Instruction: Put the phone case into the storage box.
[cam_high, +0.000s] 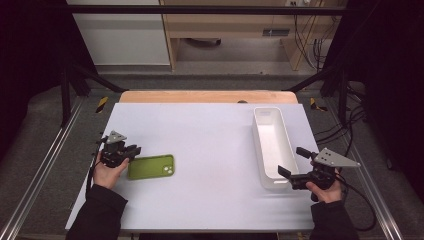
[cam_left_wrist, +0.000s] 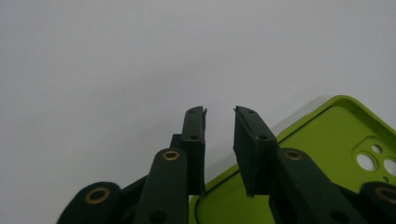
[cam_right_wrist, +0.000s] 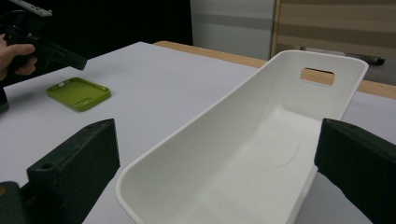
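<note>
The green phone case (cam_high: 150, 166) lies flat, inner side up, near the left edge of the white tabletop (cam_high: 200, 135), toward your side. It is not lifted, and by the look of it the work has barely begun: the likely job, moving the case into the white bin (cam_high: 272, 145), is all left to do.

Your left hand-held gripper (cam_high: 133, 150) sits at the case's left end, right over its rim. In the left gripper view its jaws stand narrow with bare tabletop showing in the gap, the case's corner (cam_left_wrist: 327, 154) lying below and to the side of them; the pads press on nothing you can see, so the case is not yet gripped.

The bin stands empty along the right edge of the tabletop, its long side running from your edge toward the far one, a slot handle (cam_right_wrist: 317, 76) cut in its far end wall. Your right hand-held gripper (cam_high: 290, 162) waits at the bin's near end, jaws spread wide to either side of the end wall and touching nothing, as the right gripper view shows.

Between case and bin the tabletop carries no other thing; the stretch across is well apart but open. What could hamper you is the thin, flat case itself: a rim grip may slip. A wooden strip (cam_high: 207, 96) borders the far edge.
</note>
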